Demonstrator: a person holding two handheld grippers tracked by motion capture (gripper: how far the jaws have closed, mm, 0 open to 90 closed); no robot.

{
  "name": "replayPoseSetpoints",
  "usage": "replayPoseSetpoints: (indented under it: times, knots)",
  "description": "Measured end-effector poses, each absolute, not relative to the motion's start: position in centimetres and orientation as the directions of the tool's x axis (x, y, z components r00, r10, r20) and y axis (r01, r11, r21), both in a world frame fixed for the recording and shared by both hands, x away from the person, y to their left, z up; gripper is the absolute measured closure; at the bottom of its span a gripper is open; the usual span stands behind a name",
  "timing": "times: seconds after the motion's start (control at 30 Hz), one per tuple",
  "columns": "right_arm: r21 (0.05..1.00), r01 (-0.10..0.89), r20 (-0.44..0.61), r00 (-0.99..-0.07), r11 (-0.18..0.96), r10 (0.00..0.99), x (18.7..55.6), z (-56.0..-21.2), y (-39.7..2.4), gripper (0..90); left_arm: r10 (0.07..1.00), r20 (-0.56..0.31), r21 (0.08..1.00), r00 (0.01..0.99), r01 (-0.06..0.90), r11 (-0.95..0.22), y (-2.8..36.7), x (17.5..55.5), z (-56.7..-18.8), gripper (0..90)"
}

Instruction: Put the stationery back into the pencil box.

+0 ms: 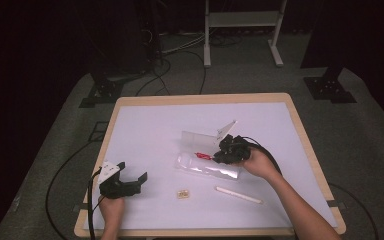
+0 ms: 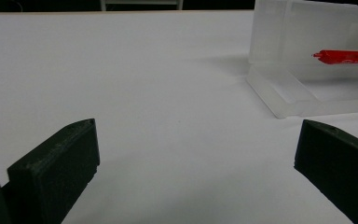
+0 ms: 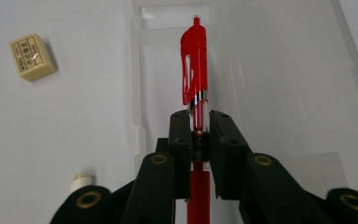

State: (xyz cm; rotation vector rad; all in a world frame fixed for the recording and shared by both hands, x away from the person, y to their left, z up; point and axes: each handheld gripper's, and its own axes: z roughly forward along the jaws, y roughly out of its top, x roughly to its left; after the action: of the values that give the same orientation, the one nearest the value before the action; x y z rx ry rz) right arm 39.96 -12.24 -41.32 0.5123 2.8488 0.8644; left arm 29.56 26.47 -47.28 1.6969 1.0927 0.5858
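Two black grippers (image 1: 130,181) (image 1: 220,150) with brass-ringed screws (a grey plate (image 1: 109,170) tops the left) trail black cables (image 1: 60,175).

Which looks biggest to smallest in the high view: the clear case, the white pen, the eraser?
1. clear case
2. white pen, long but thin
3. eraser
All lie on the table at similar depth, so nearness hardly skews the order.

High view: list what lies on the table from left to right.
Left gripper → eraser → clear plastic case → white pen
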Motion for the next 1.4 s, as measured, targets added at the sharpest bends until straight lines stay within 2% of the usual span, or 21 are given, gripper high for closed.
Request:
replayPoseSetpoints:
  times: [1.4]
  knots:
    - [0.504,0.339,0.037,-0.927,0.795,0.372,40.7,-44.4,-11.9,78.0,0.872,-0.111,0.915,0.476,0.391,-0.097,26.5,29.5,-47.3,0.0]
